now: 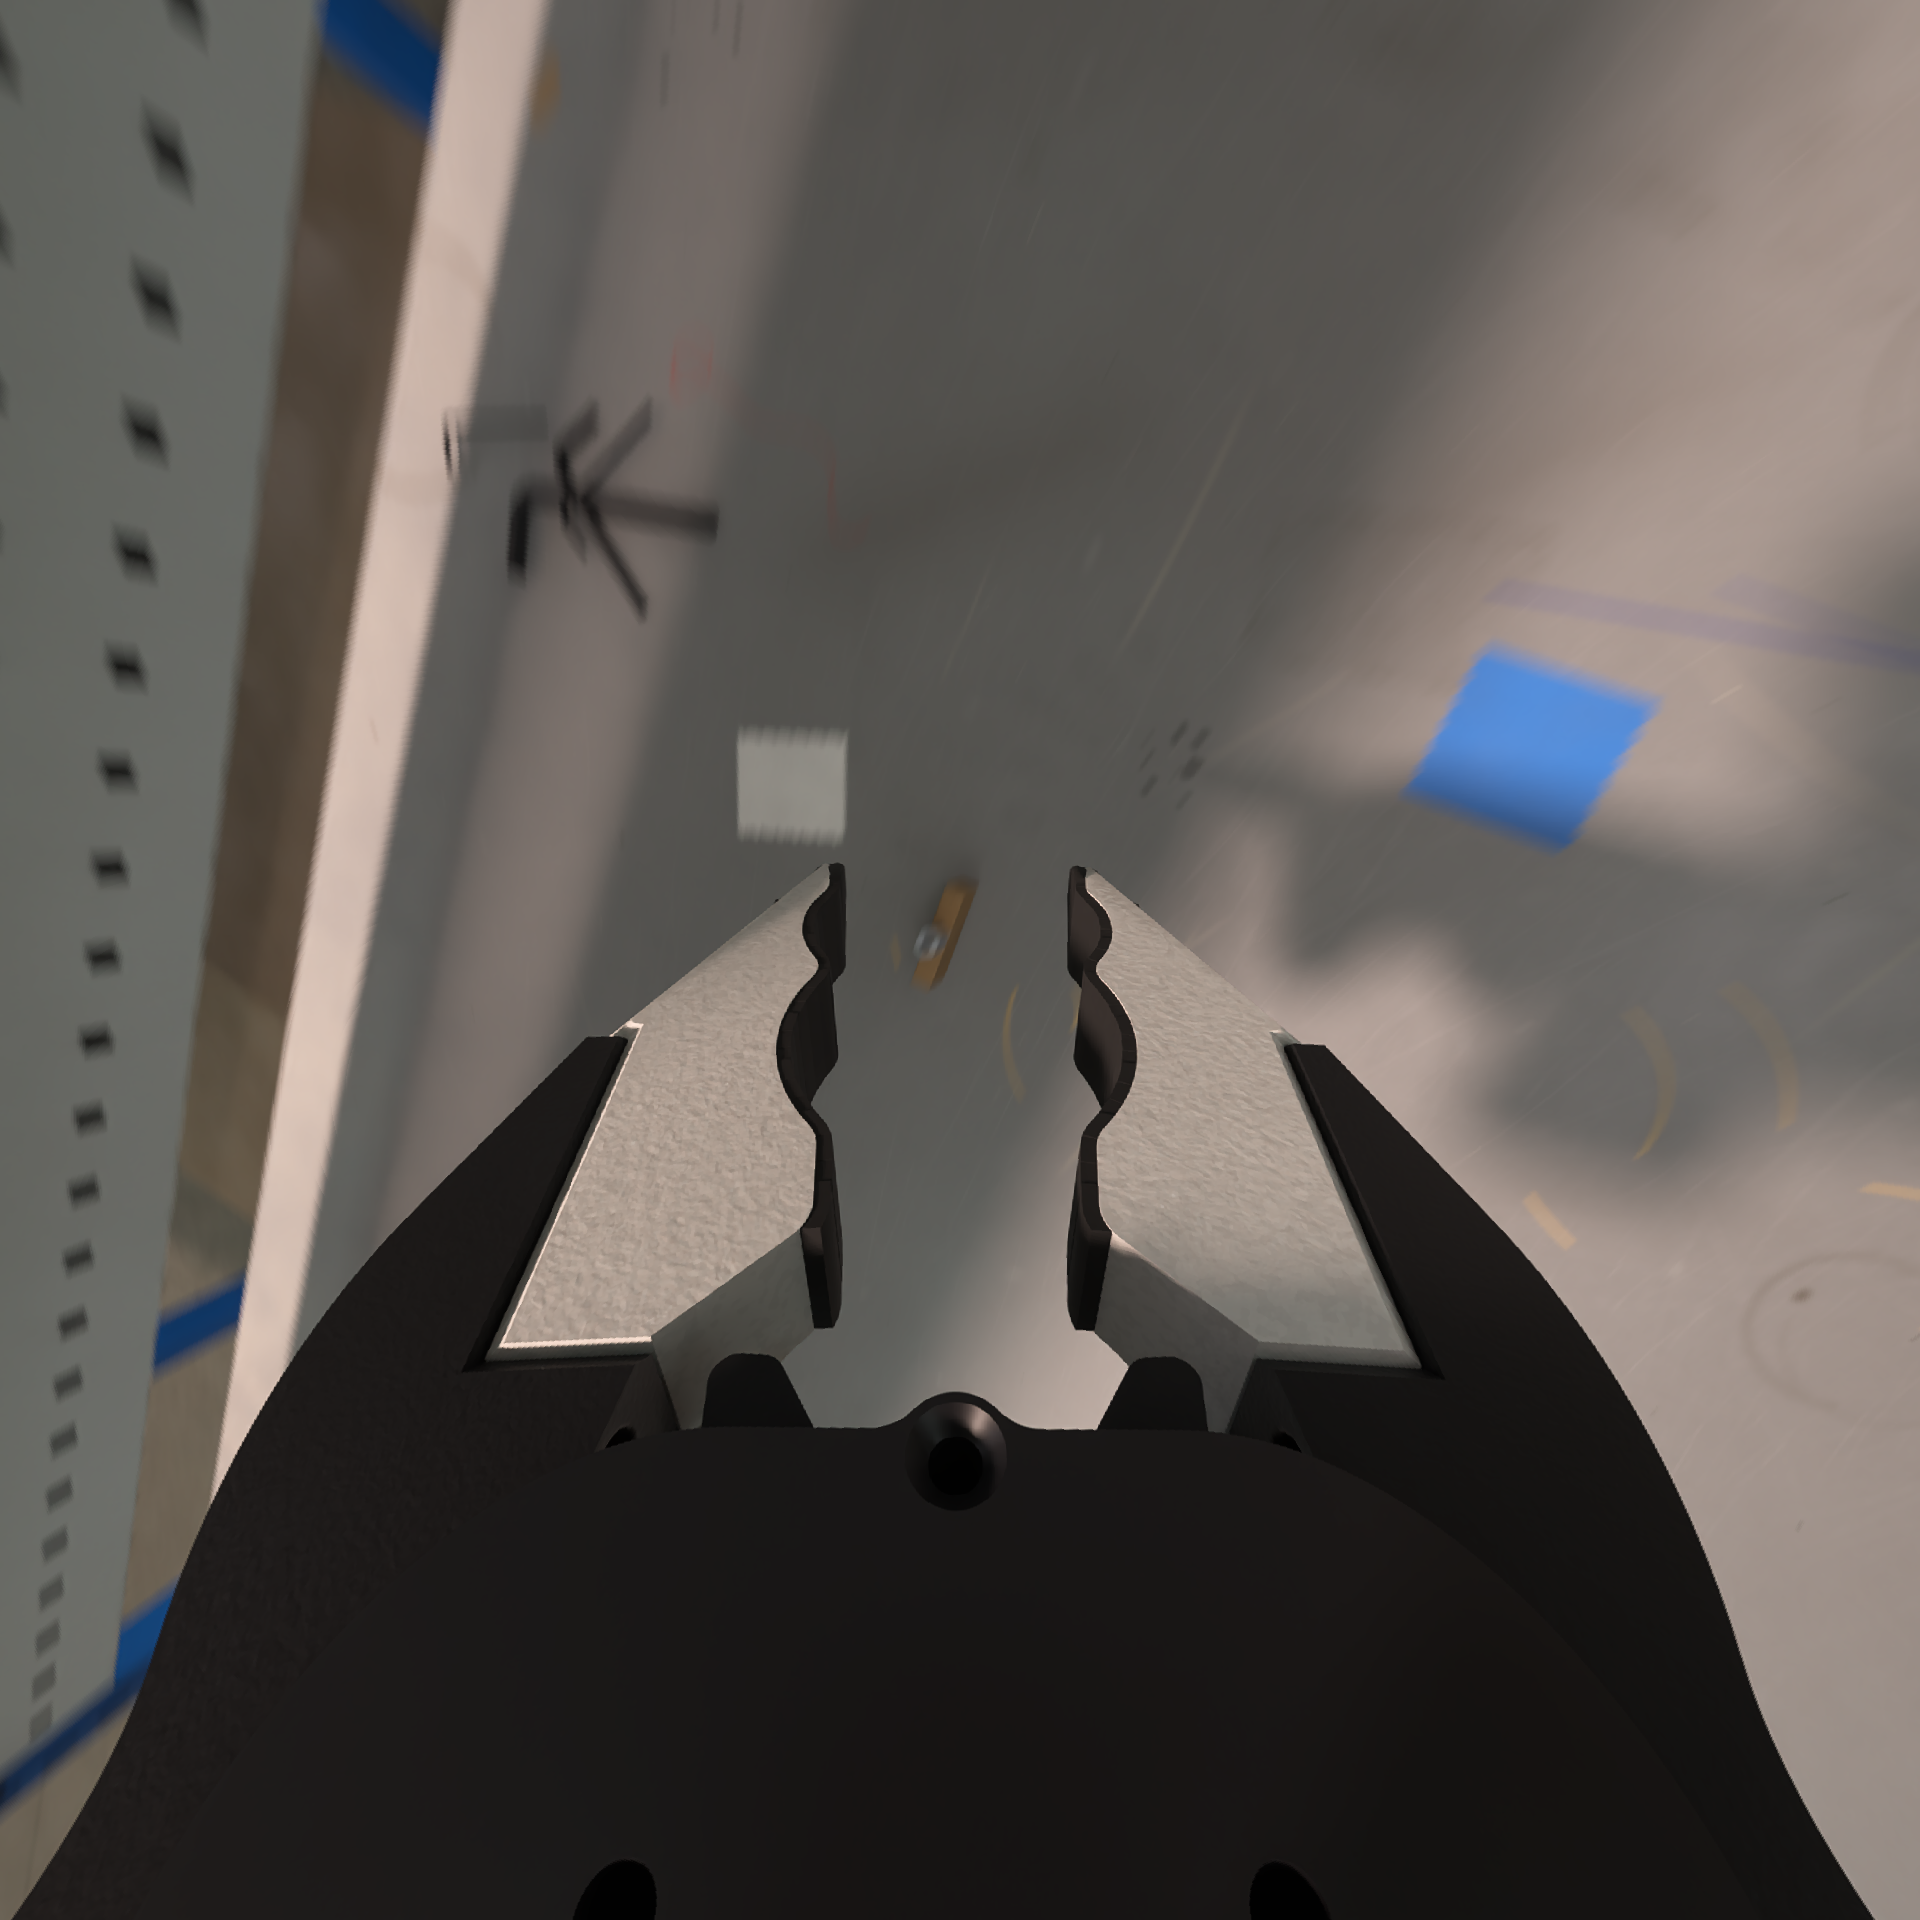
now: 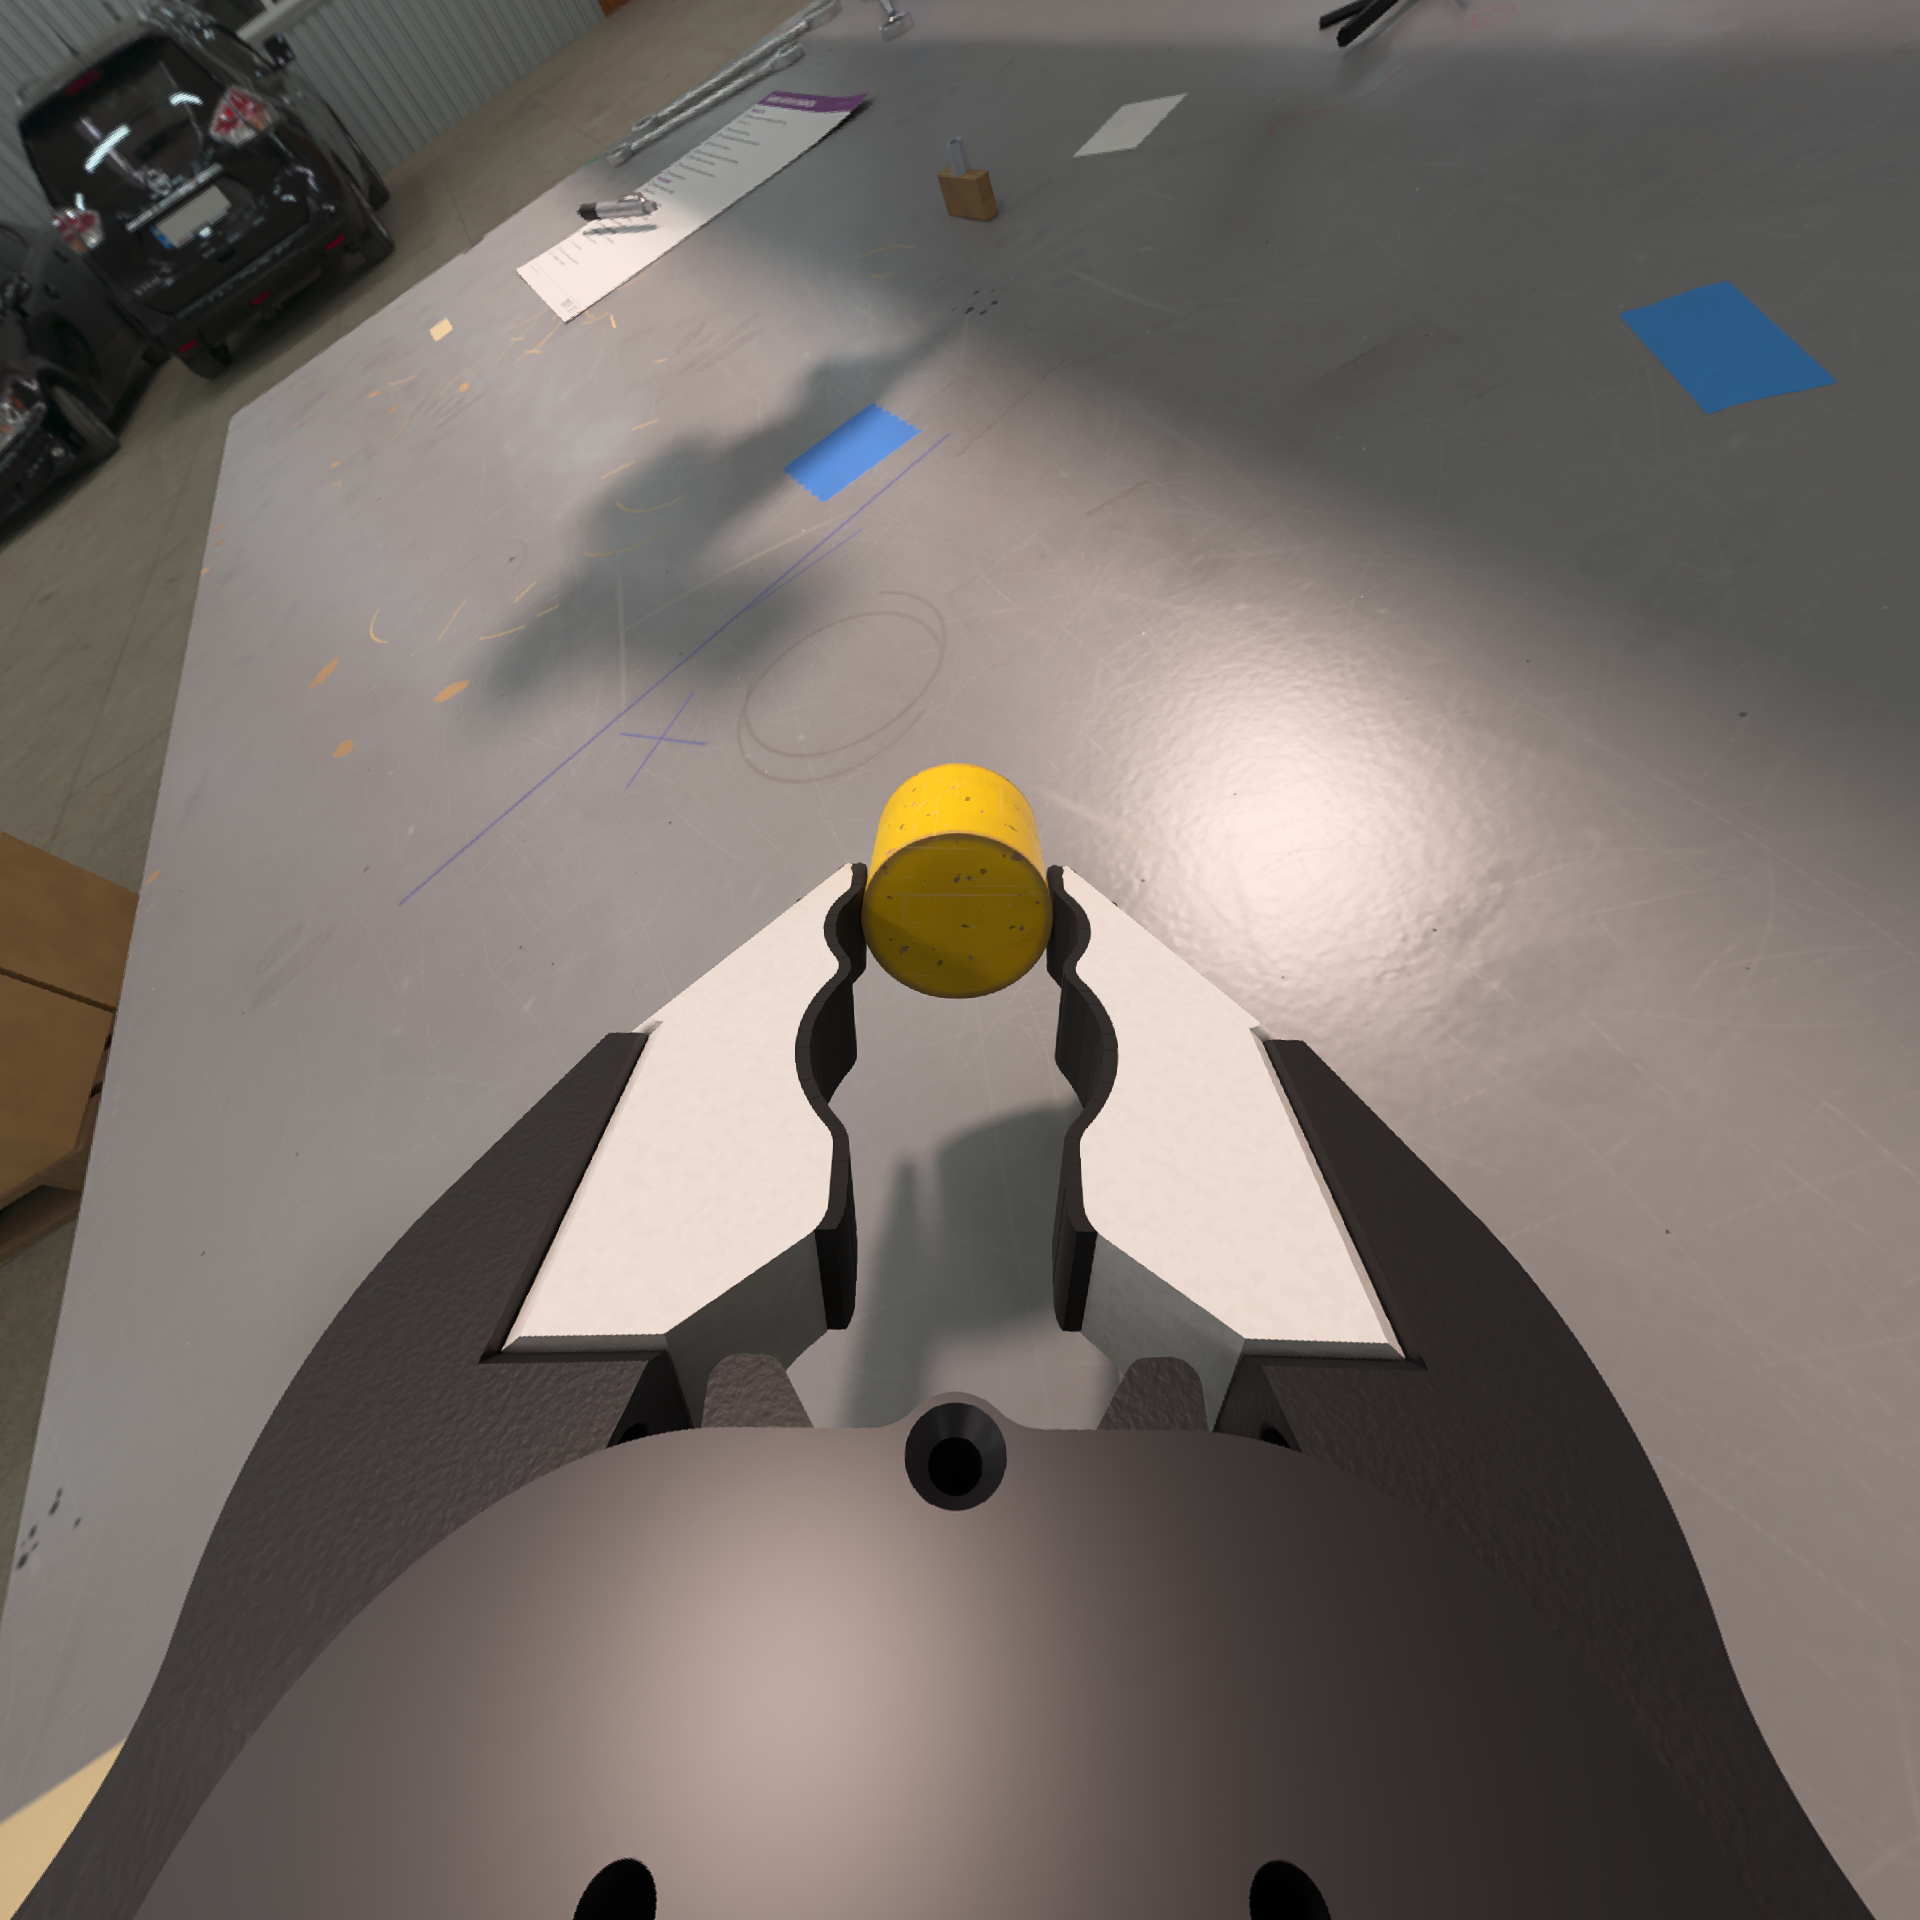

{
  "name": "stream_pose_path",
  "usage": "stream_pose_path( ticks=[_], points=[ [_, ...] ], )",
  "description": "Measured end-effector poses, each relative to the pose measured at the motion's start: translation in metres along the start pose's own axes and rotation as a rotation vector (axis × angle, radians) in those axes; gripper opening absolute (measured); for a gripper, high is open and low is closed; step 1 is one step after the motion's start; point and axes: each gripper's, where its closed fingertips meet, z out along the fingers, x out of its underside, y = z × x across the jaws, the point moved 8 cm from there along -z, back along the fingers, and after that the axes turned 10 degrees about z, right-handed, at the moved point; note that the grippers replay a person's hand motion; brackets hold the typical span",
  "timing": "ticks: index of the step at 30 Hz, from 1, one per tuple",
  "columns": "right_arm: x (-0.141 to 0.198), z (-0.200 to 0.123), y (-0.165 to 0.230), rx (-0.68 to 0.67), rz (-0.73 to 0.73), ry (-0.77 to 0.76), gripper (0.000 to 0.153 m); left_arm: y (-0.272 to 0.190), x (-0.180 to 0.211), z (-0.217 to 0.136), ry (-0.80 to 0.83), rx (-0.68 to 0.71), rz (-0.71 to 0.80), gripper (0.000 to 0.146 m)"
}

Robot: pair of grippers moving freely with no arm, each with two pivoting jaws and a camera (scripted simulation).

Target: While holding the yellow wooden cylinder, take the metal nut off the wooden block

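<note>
In the right wrist view my right gripper (image 2: 956, 883) is shut on the yellow wooden cylinder (image 2: 956, 894), held at the fingertips above the grey table (image 2: 1351, 727). Far ahead stands the small wooden block (image 2: 968, 194) with a metal nut (image 2: 957, 154) on its upright stud. In the left wrist view, which is blurred, my left gripper (image 1: 956, 883) is open and empty, high above the table. The wooden block (image 1: 945, 935) with the metal nut (image 1: 925, 943) shows small between its fingertips, far below.
Blue tape patches (image 2: 852, 450) (image 2: 1725, 346) (image 1: 1527, 743) and a white patch (image 1: 790, 784) lie on the table. A paper sheet (image 2: 696, 197), a marker and wrenches lie at the far left. Black tools (image 1: 582, 509) lie far off. A pegboard (image 1: 94, 727) stands left. Cars (image 2: 197, 187) stand beyond the table.
</note>
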Motion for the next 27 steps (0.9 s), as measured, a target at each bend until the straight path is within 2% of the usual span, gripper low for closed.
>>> stream_pose_path(
  ticks=[2, 5, 10, 13, 19, 23, 27],
  points=[
    [0.0, 0.0, 0.0, 0.001, 0.0, 0.003, 0.034, 0.017, 0.03, 0.02, 0.126, 0.056, -0.039, 0.042],
    [0.0, 0.0, 0.0, 0.006, -0.002, 0.003, 0.034, 0.022, 0.053, 0.049, 0.304, 0.095, 0.022, 0.04],
    [0.0, 0.0, 0.0, 0.012, -0.001, -0.004, 0.034, 0.016, 0.062, 0.092, 0.373, 0.163, 0.049, 0.031],
    [0.0, 0.0, 0.0, 0.014, -0.001, -0.005, 0.034, 0.011, 0.06, 0.108, 0.395, 0.193, 0.066, 0.031],
    [-0.001, -0.001, -0.001, 0.013, 0.002, -0.009, 0.034, 0.005, 0.056, 0.126, 0.426, 0.29, 0.094, 0.073],
    [-0.001, -0.001, -0.001, 0.011, 0.004, -0.011, 0.034, 0.004, 0.055, 0.128, 0.413, 0.302, 0.089, 0.077],
    [-0.001, -0.001, -0.001, 0.008, 0.006, -0.013, 0.034, 0.0, 0.057, 0.127, 0.424, 0.399, 0.068, 0.071]
  ],
)
